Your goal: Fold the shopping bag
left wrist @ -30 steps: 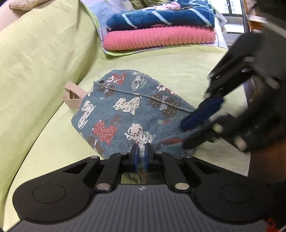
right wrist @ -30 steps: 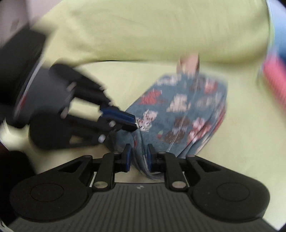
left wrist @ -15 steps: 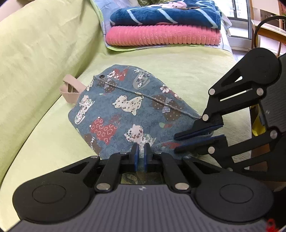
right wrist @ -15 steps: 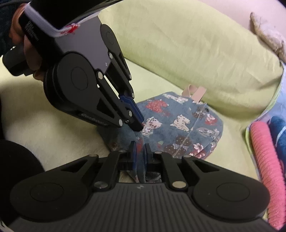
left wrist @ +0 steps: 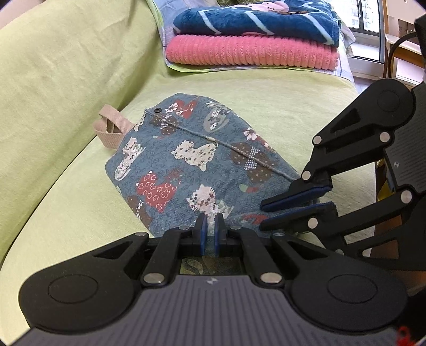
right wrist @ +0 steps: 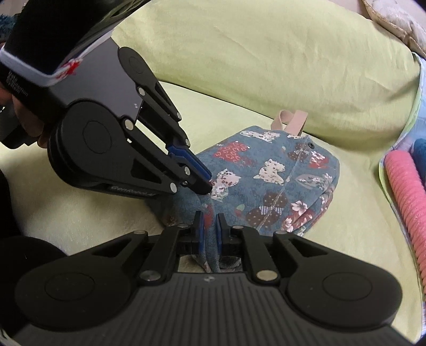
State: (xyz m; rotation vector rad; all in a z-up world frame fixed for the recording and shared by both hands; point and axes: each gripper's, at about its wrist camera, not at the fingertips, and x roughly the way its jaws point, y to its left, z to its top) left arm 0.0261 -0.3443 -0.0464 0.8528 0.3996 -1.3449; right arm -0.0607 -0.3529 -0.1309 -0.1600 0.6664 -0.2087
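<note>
Okay, shopping bag point(left wrist: 191, 162) sits on the green sofa seat point(left wrist: 279, 90), partly folded into a rounded wedge, blue fabric with cat and flower print. Its beige strap point(left wrist: 107, 130) pokes out at the far end, touching the green back cushion point(left wrist: 66, 66).

My left gripper point(left wrist: 209, 226) is pinched together on the bag's near edge, blue pads nearly meeting, cloth between them. From the right wrist view the same gripper point(right wrist: 206, 187) comes in from the upper left, tip pressed into the bag's near corner; my hand point(right wrist: 25, 117) shows behind its body.

My right gripper point(right wrist: 210, 226) is clamped on a bunched fold of the bag, fabric filling the narrow gap between the pads. In the left wrist view it point(left wrist: 262, 217) enters from the right, at the bag's near right corner.

Pink towel point(left wrist: 250, 52) and blue towel point(left wrist: 253, 22) are stacked at the far end of the sofa, well apart from the bag.
</note>
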